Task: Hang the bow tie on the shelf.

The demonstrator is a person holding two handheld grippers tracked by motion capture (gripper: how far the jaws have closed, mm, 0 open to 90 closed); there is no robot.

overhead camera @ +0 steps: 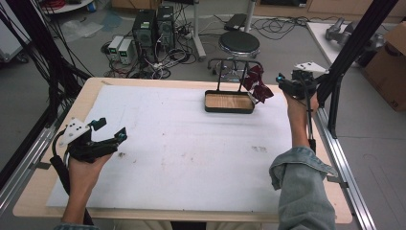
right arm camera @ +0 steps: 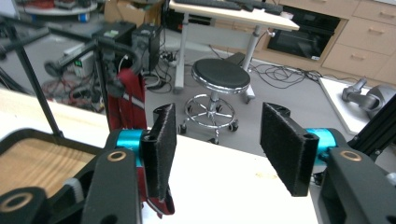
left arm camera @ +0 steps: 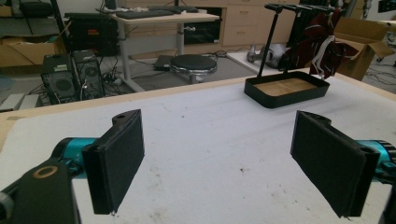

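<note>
A black tray with a wooden floor stands at the far middle of the white mat. A black rack rises from it, and a dark red cloth hangs from the rack's right end. My right gripper is just right of the cloth, open, with nothing between its pads. In the right gripper view the cloth hangs behind the left jaw of that gripper. My left gripper rests open at the mat's left side, far from the tray and cloth.
A black frame post slants up close behind the right gripper. A round stool and computer towers stand on the floor beyond the table's far edge. A cardboard box sits at the far right.
</note>
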